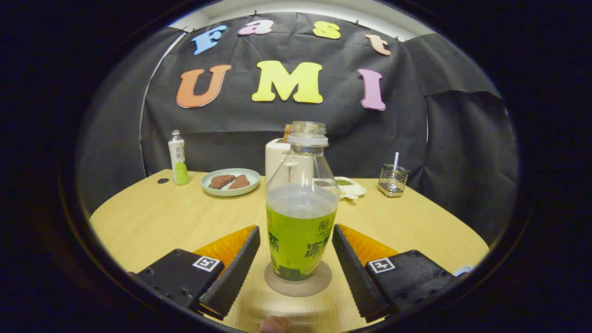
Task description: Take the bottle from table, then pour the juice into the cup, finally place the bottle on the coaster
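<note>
Clear plastic bottle (301, 203) stands on round coaster (298, 281), fingers (238, 266) apart.

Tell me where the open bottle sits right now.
In the gripper view, the open bottle stands upright on the coaster, between the gripper's open jaws, neither touching it.

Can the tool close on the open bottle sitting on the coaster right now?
Probably yes. The tool is open, one finger on each side of the bottle, with a gap on both sides. The bottle stands upright on the coaster, and nothing lies between the fingers and it.
</note>
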Demonstrator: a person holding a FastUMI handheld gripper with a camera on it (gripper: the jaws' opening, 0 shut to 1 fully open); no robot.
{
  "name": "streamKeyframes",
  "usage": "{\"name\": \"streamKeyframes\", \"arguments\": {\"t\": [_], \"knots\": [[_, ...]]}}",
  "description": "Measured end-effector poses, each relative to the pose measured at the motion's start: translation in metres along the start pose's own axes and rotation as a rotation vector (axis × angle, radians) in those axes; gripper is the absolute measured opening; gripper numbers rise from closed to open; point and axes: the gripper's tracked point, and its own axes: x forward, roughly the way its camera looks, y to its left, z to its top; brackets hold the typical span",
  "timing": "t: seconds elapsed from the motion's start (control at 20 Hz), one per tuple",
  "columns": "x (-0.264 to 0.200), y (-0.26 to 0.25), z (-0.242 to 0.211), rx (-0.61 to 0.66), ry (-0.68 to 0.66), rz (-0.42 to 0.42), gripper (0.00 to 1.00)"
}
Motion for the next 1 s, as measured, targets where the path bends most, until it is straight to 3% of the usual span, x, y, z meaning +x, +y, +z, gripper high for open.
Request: {"name": "streamKeyframes", "arguments": {"t": [0.3,0.6,1.0], "knots": [[-0.095,-0.006,0.027,-0.038,-0.128,0.009,1.00],[-0.197,-0.014,0.044,0.015,-0.225,0.007,1.00],[-0.275,-0.036,0.042,0.066,-0.289,0.026,1.00]]}}
